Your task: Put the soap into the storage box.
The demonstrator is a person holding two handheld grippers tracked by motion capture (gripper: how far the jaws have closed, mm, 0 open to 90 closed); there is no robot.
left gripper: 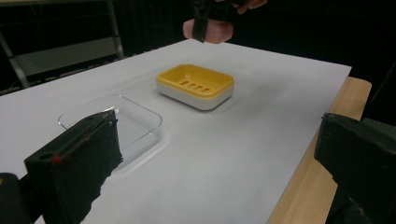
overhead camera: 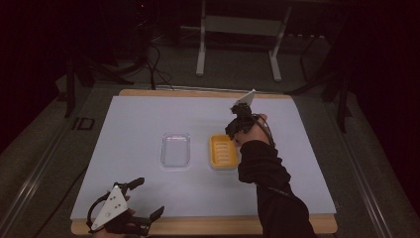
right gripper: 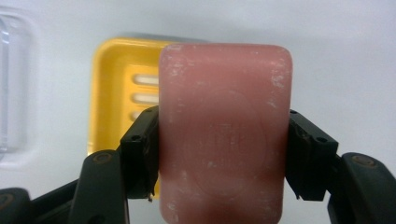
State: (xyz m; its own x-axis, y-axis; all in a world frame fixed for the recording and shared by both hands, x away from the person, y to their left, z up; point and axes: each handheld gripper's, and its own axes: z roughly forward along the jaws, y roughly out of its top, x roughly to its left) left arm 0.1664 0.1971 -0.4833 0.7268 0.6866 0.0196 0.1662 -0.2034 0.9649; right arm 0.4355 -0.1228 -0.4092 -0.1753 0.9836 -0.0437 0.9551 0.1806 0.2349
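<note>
The pink soap bar point(right gripper: 224, 135) is clamped across its short sides by the right gripper point(right gripper: 223, 156), above the yellow soap dish point(right gripper: 116, 98), its long axis running along the jaws. The left gripper point(overhead camera: 130, 210) rests open at the table's point(overhead camera: 297, 148) near edge.

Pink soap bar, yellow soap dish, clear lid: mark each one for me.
pink soap bar point(right gripper: 224, 130), right gripper view, middle of its broad face.
yellow soap dish point(left gripper: 195, 83), left gripper view, slotted floor.
clear lid point(overhead camera: 176, 150), high view, flat centre.
</note>
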